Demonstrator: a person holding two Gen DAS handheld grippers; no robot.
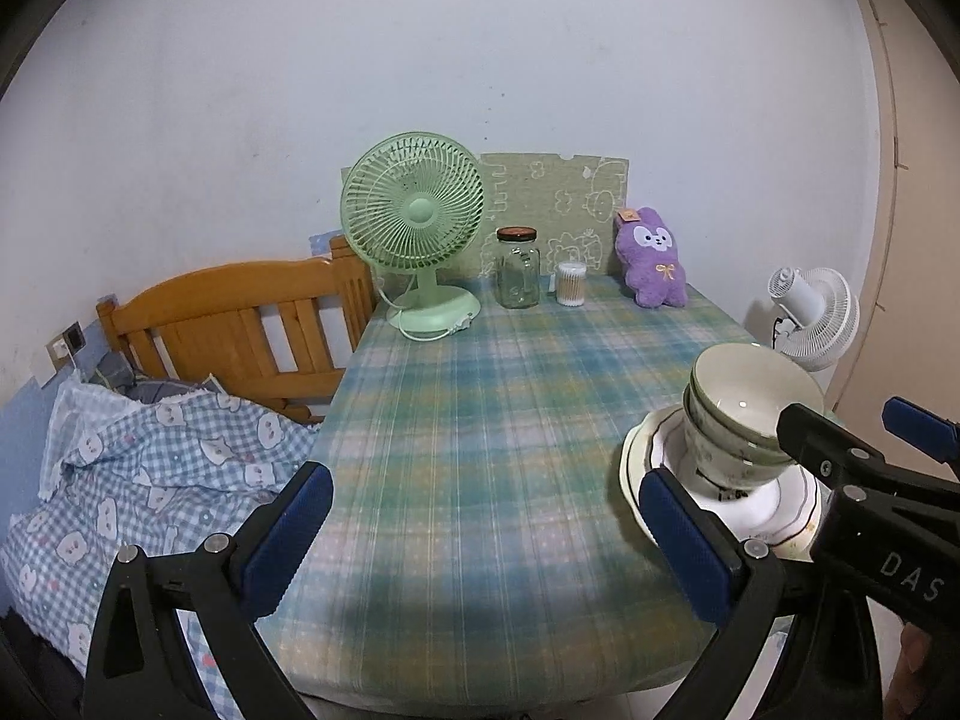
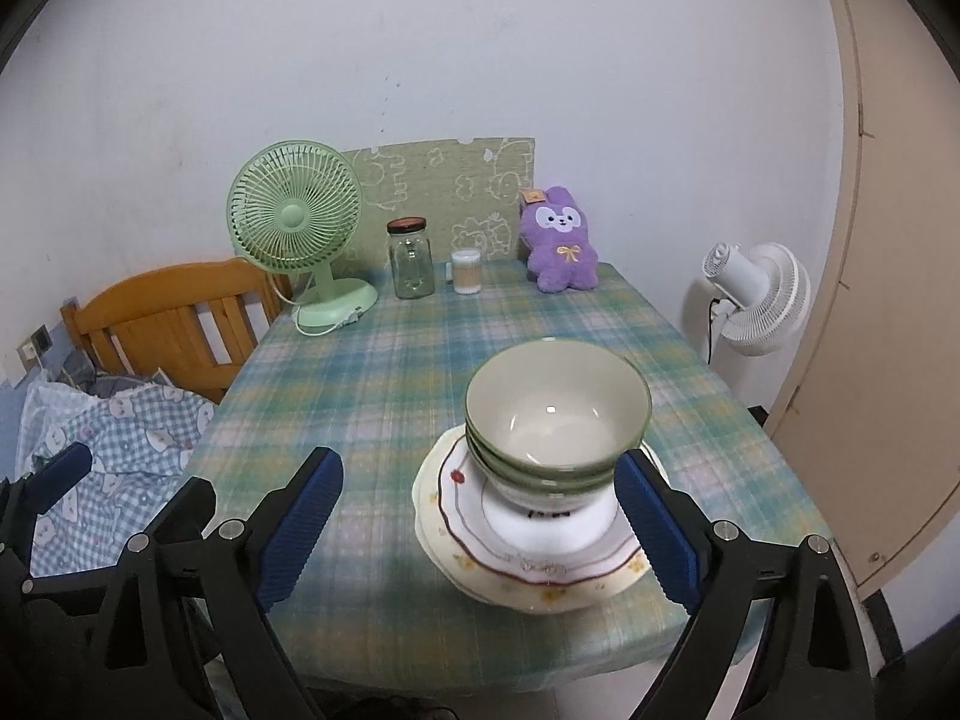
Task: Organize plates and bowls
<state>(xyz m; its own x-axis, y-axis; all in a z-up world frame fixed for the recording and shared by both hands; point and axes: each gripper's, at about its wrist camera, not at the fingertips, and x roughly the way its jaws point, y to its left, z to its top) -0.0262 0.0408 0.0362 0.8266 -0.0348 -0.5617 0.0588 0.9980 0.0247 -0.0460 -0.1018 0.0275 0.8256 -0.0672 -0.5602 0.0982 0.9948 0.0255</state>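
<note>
Several green-rimmed bowls (image 2: 558, 414) are nested upright on a stack of flower-patterned plates (image 2: 540, 564). The stack sits near the front right of a table under a plaid cloth (image 2: 372, 384). My right gripper (image 2: 480, 468) is open, just in front of the stack. Its right pad (image 2: 657, 528) hangs over the plates' right rim, and nothing is pinched. My left gripper (image 1: 483, 483) is open over bare cloth, left of the stack. There the bowls (image 1: 744, 402) and plates (image 1: 636, 450) sit behind its right pad (image 1: 684, 540). The right gripper (image 1: 858, 426) shows at that view's right edge.
At the table's far end stand a green desk fan (image 2: 294, 228), a glass jar (image 2: 411, 261), a tub of cotton swabs (image 2: 467, 271) and a purple plush rabbit (image 2: 561, 240). A wooden bed frame (image 2: 162, 318) with checked bedding (image 2: 114, 444) lies left. A white fan (image 2: 756, 294) and a door (image 2: 888, 300) are right.
</note>
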